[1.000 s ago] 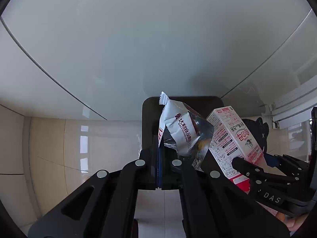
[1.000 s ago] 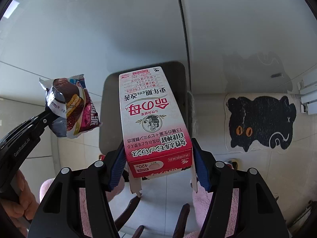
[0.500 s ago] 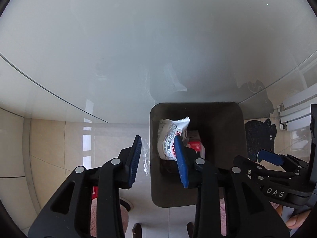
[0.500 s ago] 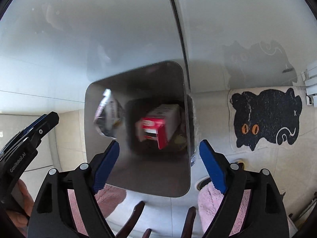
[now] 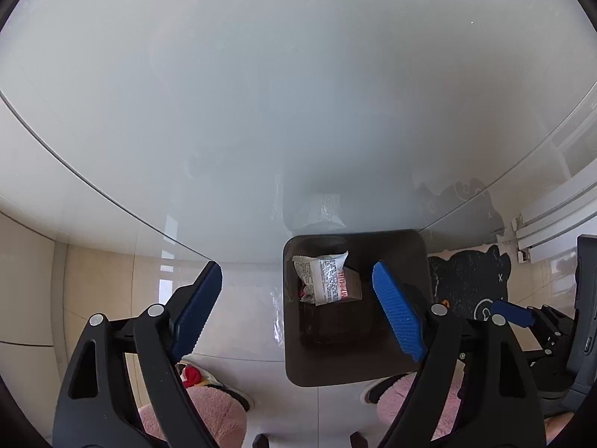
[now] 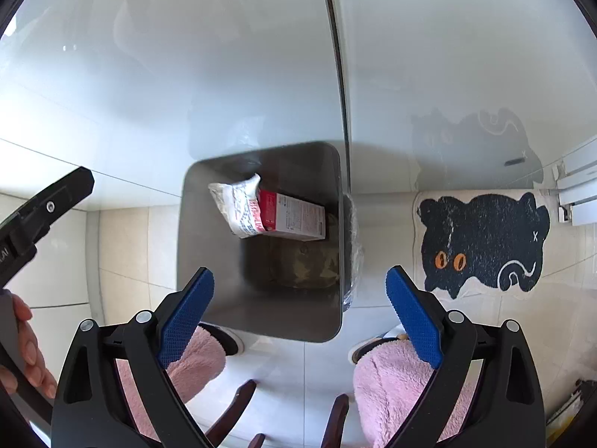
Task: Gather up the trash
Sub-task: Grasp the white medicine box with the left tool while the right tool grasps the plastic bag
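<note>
A dark bin (image 5: 391,358) stands on the floor below the edge of a glass table (image 5: 261,112). A white snack wrapper (image 5: 322,280) lies inside it on a red and white carton (image 5: 352,287). My left gripper (image 5: 298,311) is open and empty above the bin. In the right wrist view the bin (image 6: 212,261) holds the wrapper (image 6: 240,205) and the carton (image 6: 294,218). My right gripper (image 6: 300,311) is open and empty above the bin's near rim.
A black cat-shaped mat (image 6: 485,242) lies on the tiled floor right of the bin. Pink fluffy slippers (image 6: 395,384) stand just in front of the bin. The glass table edge (image 6: 335,74) runs over the bin.
Both grippers opened and let go. The wrapper and the carton dropped into the bin and now lie at its bottom. Both grippers have opened wider since half a second ago.
</note>
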The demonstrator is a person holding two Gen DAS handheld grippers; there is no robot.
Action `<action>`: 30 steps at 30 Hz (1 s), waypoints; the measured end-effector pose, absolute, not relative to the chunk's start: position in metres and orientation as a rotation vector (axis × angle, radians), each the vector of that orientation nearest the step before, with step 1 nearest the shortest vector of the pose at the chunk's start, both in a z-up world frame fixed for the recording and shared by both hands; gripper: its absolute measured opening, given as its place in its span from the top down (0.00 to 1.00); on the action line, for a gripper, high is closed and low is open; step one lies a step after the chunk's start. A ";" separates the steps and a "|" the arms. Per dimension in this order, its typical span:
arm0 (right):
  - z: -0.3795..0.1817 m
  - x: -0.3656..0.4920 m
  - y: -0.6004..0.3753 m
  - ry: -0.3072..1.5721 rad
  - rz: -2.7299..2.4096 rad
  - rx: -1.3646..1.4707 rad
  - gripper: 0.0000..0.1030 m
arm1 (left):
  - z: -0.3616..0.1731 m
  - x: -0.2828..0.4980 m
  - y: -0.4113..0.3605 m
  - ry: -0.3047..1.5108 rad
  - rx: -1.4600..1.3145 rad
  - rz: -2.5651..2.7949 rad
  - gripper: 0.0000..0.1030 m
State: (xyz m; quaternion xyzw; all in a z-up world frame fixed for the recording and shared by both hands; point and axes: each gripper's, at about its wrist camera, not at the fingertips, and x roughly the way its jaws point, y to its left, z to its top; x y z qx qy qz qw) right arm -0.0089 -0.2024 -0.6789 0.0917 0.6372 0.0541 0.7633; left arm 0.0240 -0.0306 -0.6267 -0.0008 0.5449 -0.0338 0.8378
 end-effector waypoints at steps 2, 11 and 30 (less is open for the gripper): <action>-0.658 -0.015 -0.205 1.345 0.124 0.185 0.09 | -0.603 0.018 -0.034 1.118 -0.005 -0.083 0.20; -0.507 -0.044 -0.210 1.012 0.180 0.131 0.09 | -0.457 -0.015 -0.041 0.897 0.040 -0.145 0.16; -0.296 0.000 -0.219 0.645 0.201 0.009 0.03 | -0.274 0.049 -0.001 0.695 0.129 -0.082 0.08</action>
